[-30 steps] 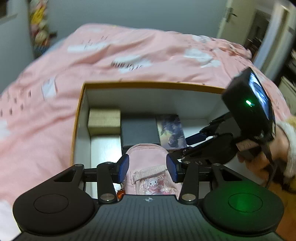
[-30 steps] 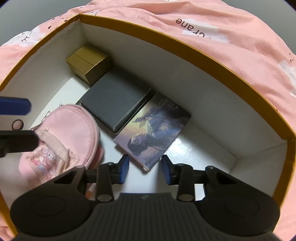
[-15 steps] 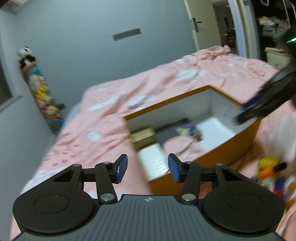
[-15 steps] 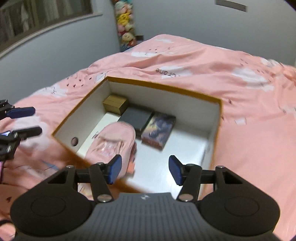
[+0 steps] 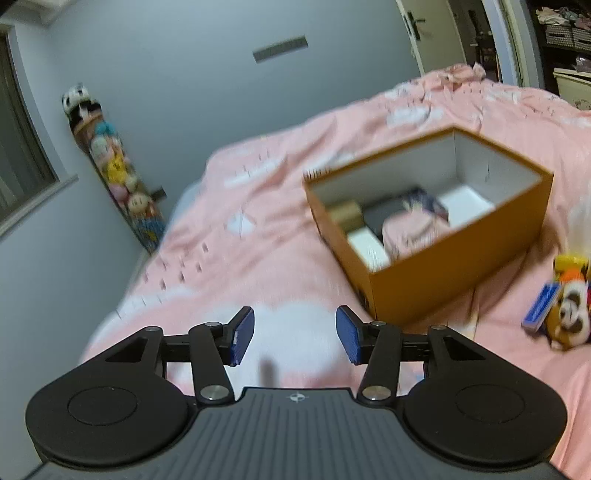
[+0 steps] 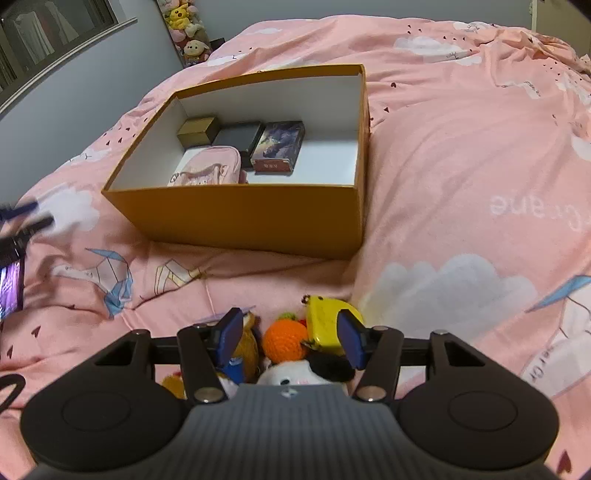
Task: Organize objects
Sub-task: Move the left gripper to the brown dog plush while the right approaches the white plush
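Note:
An open orange cardboard box (image 6: 240,218) stands on the pink bed. Inside lie a pink pouch (image 6: 207,171), a small gold box (image 6: 197,131), a dark grey box (image 6: 238,138) and a picture-printed box (image 6: 279,147). My right gripper (image 6: 290,338) hovers open in front of the box, above a pile of small toys: an orange crocheted ball (image 6: 284,341), a yellow toy (image 6: 325,317) and a white plush (image 6: 295,373). My left gripper (image 5: 295,339) is open and empty over bare bedding, left of the box (image 5: 461,266). Its blurred fingers (image 6: 26,218) show at the right view's left edge.
A pink duvet (image 6: 461,166) covers the bed. In the left wrist view the toy pile, with a panda plush (image 5: 570,317) and a blue card (image 5: 541,306), lies to the right of the box. A hanging column of plush toys (image 5: 110,166) and a door (image 5: 417,29) line the walls.
Both grippers have pulled back out of the box and risen. The pink pouch stays in the box. The right jaws have widened, and the toy pile has come into view beneath them.

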Action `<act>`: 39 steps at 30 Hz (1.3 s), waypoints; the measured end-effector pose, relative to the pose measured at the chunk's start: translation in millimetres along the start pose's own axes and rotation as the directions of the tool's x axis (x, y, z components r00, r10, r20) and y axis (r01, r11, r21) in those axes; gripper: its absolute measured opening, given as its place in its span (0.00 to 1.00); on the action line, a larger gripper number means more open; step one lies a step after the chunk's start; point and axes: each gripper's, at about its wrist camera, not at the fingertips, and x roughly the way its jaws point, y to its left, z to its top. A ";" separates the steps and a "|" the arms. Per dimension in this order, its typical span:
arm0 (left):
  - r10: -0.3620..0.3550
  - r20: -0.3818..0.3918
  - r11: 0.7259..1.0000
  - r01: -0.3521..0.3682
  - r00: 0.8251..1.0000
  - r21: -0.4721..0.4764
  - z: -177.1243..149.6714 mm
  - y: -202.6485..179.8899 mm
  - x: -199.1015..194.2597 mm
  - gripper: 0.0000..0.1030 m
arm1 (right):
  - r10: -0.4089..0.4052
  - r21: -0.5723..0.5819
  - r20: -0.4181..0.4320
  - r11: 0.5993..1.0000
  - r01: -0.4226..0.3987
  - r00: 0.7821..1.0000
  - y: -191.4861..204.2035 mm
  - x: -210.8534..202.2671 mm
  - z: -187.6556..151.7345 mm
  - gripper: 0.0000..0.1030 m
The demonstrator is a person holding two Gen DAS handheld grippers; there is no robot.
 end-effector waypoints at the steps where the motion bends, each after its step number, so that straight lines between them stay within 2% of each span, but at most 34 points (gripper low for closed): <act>1: -0.012 0.000 1.000 0.012 1.000 -0.013 7.4 -1.5 -2.6 0.59 | -0.007 -0.001 -0.010 1.000 0.007 1.000 0.4 -0.8 -0.9 0.59; 3: -0.083 -0.019 0.995 0.082 0.996 -0.064 21.9 -5.9 -6.0 0.63 | -0.016 -0.002 -0.031 1.000 0.016 0.999 0.1 -0.3 -4.8 0.59; 5: -0.187 -0.024 0.975 0.182 0.982 -0.124 32.0 -14.9 -7.8 0.65 | -0.020 0.008 -0.060 1.000 0.021 0.998 -2.2 2.1 -8.9 0.59; 9: -0.359 -0.074 0.921 0.341 0.930 -0.187 48.7 -46.2 3.1 0.65 | -0.004 0.061 -0.111 0.998 0.011 0.994 -12.2 10.3 -16.5 0.58; 11: -0.444 -0.096 0.876 0.409 0.891 -0.254 49.3 -59.3 11.6 0.65 | 0.012 0.088 -0.131 0.996 0.000 0.991 -17.3 14.2 -21.1 0.58; 13: -0.533 -0.129 0.814 0.466 0.836 -0.346 46.4 -70.6 22.0 0.64 | 0.017 0.103 -0.148 0.995 -0.001 0.989 -20.5 17.0 -24.4 0.58; 14: -0.575 -0.149 0.781 0.485 0.804 -0.394 46.4 -77.2 28.8 0.64 | 0.017 0.107 -0.154 0.994 0.000 0.988 -21.7 17.9 -25.9 0.58; 16: -0.630 -0.184 0.733 0.500 0.754 -0.461 45.6 -89.9 40.3 0.64 | 0.022 0.114 -0.164 0.993 -0.003 0.986 -24.3 19.2 -27.7 0.58; 17: -0.645 -0.205 0.720 0.495 0.736 -0.487 45.4 -94.7 46.0 0.64 | 0.026 0.120 -0.170 0.993 -0.006 0.985 -25.5 20.1 -28.9 0.58; 20: -0.655 -0.289 0.712 0.442 0.698 -0.546 42.6 -114.7 59.1 0.64 | 0.048 0.136 -0.184 0.990 -0.023 0.982 -28.4 23.7 -31.9 0.59; 23: -0.625 -0.364 0.737 0.368 0.690 -0.567 42.0 -127.3 70.5 0.67 | 0.065 0.147 -0.200 0.989 -0.036 0.978 -31.0 28.6 -34.7 0.59; 25: -0.619 -0.389 0.743 0.348 0.682 -0.572 41.9 -134.2 72.5 0.72 | 0.075 0.148 -0.215 0.988 -0.043 0.974 -32.1 31.9 -36.3 0.59; 29: -0.613 -0.460 0.758 0.315 0.642 -0.572 38.2 -151.4 83.8 0.72 | 0.079 0.134 -0.225 0.990 -0.049 0.971 -31.5 34.8 -37.2 0.61; 31: -0.624 -0.467 0.749 0.309 0.626 -0.586 36.0 -156.3 87.5 0.73 | 0.076 0.126 -0.229 0.991 -0.047 0.970 -30.3 36.4 -37.5 0.61; 39: -0.652 -0.478 0.716 0.272 0.588 -0.643 28.2 -166.7 106.7 0.78 | 0.049 0.093 -0.244 0.995 -0.027 0.969 -28.3 43.9 -39.2 0.62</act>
